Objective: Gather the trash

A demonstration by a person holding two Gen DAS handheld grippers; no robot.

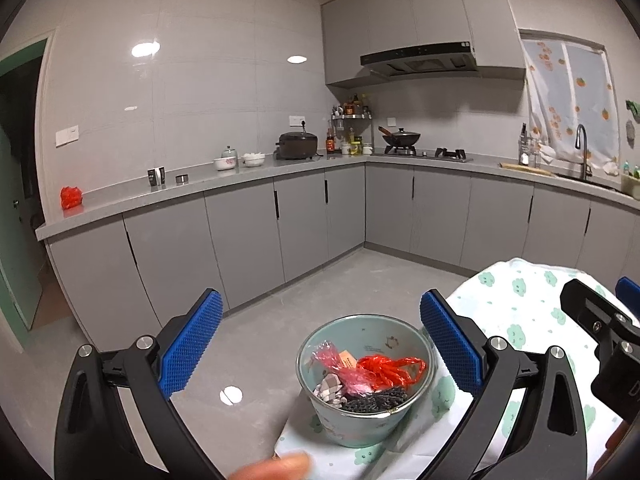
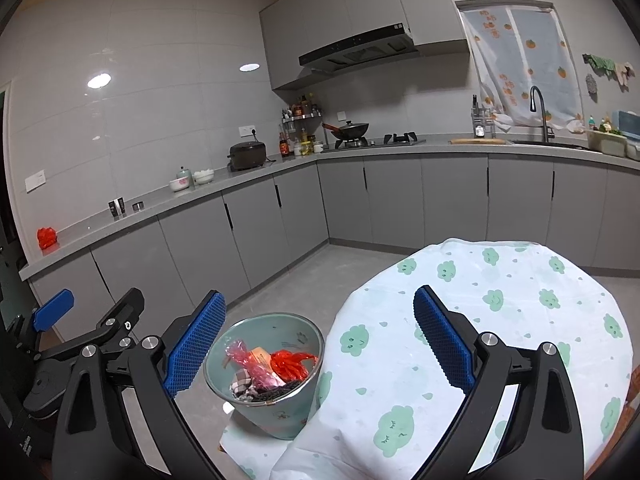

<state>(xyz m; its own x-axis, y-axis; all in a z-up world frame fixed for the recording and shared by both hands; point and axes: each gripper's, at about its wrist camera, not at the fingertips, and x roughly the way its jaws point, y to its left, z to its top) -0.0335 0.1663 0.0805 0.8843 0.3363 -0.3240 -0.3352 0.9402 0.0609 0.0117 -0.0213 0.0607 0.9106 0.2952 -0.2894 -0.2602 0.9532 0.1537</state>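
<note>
A pale blue trash bin point(image 1: 362, 420) point(image 2: 276, 412) stands at the left edge of a table covered by a white cloth with green clouds point(image 1: 516, 320) point(image 2: 500, 300). Inside lie a red plastic bag point(image 1: 394, 368) point(image 2: 290, 362), a pink wrapper point(image 1: 340, 368) point(image 2: 250, 360), a dark mesh piece point(image 1: 376, 398) and crumpled paper. My left gripper point(image 1: 326, 354) is open above the bin, with nothing between its blue pads point(image 1: 194, 344). My right gripper point(image 2: 320, 348) is open too, over the bin's right rim and the cloth. Each gripper shows at the edge of the other's view.
Grey L-shaped kitchen counters point(image 2: 256, 180) run along the far walls, with a red bag point(image 1: 71, 197) point(image 2: 47, 237), bowls, a rice cooker point(image 1: 298, 145), a wok on the stove point(image 2: 350, 130) and a sink tap point(image 2: 540, 112). Grey floor point(image 1: 320, 292) lies between table and cabinets. A blurred fingertip point(image 1: 276, 468) shows at the bottom.
</note>
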